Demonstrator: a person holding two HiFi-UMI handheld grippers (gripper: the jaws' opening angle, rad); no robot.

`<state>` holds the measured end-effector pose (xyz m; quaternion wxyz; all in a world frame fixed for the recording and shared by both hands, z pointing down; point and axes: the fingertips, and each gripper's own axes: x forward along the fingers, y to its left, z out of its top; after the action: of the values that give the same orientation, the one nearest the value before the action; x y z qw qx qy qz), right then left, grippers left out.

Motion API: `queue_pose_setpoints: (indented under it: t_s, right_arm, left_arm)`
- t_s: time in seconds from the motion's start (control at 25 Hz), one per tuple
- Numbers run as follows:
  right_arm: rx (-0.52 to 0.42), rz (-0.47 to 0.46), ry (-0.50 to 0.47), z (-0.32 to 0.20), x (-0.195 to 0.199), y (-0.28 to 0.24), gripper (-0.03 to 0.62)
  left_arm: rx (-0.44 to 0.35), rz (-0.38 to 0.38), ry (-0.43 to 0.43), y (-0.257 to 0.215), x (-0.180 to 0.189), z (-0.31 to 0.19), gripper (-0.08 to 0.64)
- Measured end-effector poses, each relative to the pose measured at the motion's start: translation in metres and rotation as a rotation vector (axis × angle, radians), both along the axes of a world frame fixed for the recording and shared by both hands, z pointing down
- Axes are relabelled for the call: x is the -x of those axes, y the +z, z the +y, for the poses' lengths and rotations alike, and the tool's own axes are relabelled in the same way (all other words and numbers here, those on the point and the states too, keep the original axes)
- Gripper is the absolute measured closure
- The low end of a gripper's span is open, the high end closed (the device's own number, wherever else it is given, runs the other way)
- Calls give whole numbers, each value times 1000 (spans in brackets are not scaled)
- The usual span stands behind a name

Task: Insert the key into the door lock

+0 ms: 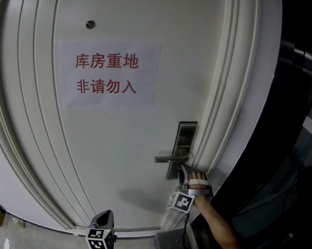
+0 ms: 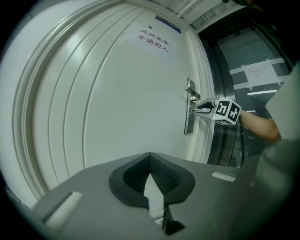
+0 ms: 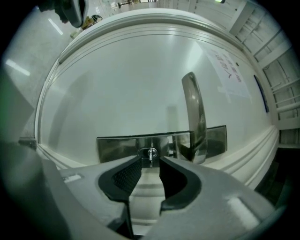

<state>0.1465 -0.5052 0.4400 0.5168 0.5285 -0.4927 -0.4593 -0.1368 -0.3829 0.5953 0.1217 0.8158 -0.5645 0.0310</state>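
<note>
Red characters on a paper sign (image 1: 108, 74) taped to the white door (image 1: 126, 156) read 库房重地 over 非请勿入; a small peephole (image 1: 90, 24) sat above it. Below the sign, low at the door's foot, the left gripper (image 1: 103, 218) was held well away from the lock, its jaws pressed together at the tips with nothing between them. To the right, near the door's edge, was the steel lock plate (image 1: 183, 140) with its lever handle (image 1: 169, 158) sticking out leftward. Just under that handle the right gripper (image 1: 187, 170) pointed at the plate, a bare forearm (image 1: 219, 227) behind it. From the right gripper view, the silver key (image 3: 150, 155) sat in the keyhole (image 3: 148, 151) of the plate. Its bow stood out between the jaw tips, and the jaws were spread so that neither pad pressed on it.
</note>
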Motion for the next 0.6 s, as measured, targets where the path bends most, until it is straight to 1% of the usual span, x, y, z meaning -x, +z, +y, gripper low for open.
queue_pose_setpoints:
  t_s: [0.2,0.4,0.56,0.6]
  right_arm:
    - [-3,11,5,7,-1,1,462]
    - [-14,-20,-2,17,1,-1,467]
    - [-50,-38,-17,29,3,-5,553]
    - [-52,-43,-16,31,3,-5,563]
  left_arm:
    - [-8,0,-2,-4,1,7,558]
    - [-15,0,0,-5,2,14,558]
    - [-17,-6,7,-5,2,20,558]
    - [-19,-6,8,-6,2,22,558]
